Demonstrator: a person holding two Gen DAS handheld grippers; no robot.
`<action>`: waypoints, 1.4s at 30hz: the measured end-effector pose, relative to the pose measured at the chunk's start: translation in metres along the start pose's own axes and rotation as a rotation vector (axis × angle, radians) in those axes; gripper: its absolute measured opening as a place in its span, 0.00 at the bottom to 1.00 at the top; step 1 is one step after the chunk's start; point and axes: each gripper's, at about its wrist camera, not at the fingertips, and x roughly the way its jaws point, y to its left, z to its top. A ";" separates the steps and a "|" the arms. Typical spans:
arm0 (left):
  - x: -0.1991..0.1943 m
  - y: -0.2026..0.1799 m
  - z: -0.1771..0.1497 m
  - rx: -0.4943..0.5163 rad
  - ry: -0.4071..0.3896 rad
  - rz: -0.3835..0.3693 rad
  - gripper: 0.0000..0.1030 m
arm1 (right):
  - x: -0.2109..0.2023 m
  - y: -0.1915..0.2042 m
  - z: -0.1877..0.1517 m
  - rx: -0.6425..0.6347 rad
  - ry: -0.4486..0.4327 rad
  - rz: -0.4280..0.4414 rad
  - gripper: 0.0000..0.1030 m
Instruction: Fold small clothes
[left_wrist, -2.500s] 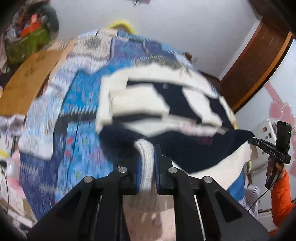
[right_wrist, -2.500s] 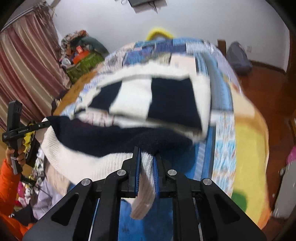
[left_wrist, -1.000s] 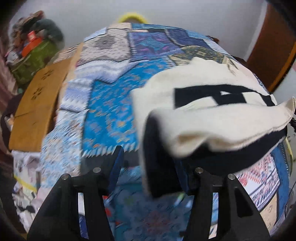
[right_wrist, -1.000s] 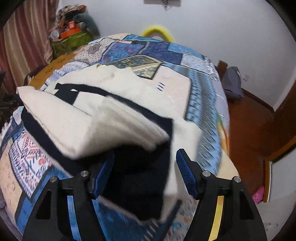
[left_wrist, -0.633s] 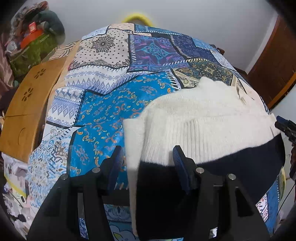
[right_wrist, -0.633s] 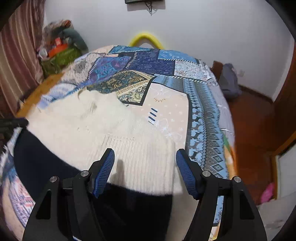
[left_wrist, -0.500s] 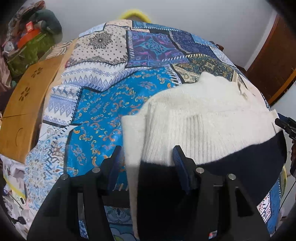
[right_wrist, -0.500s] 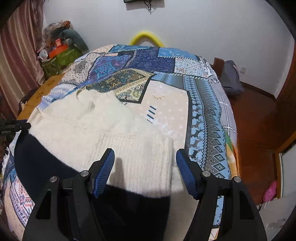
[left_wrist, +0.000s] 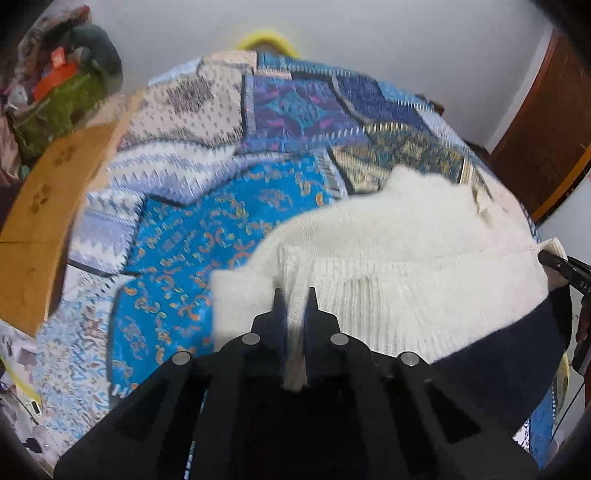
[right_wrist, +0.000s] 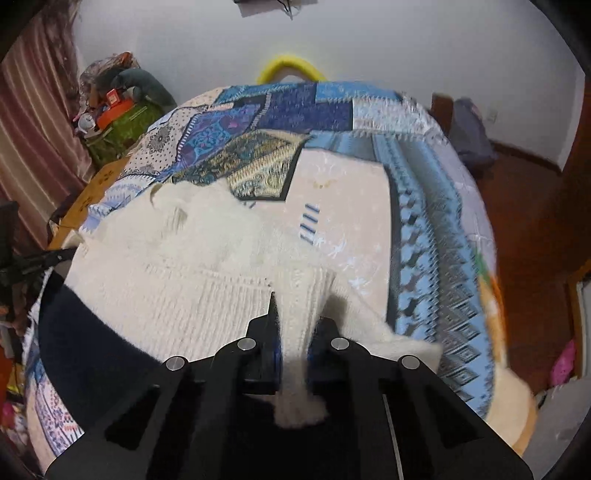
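Note:
A small cream and navy knit sweater (left_wrist: 413, 251) lies folded on the patchwork bedspread (left_wrist: 207, 236), cream ribbed part on top, navy band nearest me. My left gripper (left_wrist: 295, 306) is shut on the sweater's cream ribbed edge at its left corner. In the right wrist view the same sweater (right_wrist: 192, 258) fills the lower left. My right gripper (right_wrist: 295, 317) is shut on the cream ribbed edge at the right corner, and a fold of knit hangs between the jaws.
A wooden board (left_wrist: 33, 221) lies along the bed's left edge. A pile of bags and clutter (right_wrist: 114, 110) stands at the far left by a curtain. A yellow hoop (right_wrist: 290, 66) rises behind the bed. Wooden floor (right_wrist: 528, 221) lies to the right.
Both grippers were open over the folded sweater half a second ago. Now both have closed on its cream ribbed edge, one at each corner.

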 end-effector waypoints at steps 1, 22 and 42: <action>-0.006 0.001 0.001 -0.004 -0.017 0.000 0.06 | -0.007 0.001 0.002 -0.010 -0.024 -0.008 0.07; 0.030 0.009 0.007 0.011 0.026 0.043 0.06 | 0.015 -0.016 0.018 0.019 -0.006 -0.084 0.18; -0.061 -0.085 -0.010 0.174 -0.107 -0.089 0.46 | -0.032 0.127 0.004 -0.237 -0.093 0.124 0.53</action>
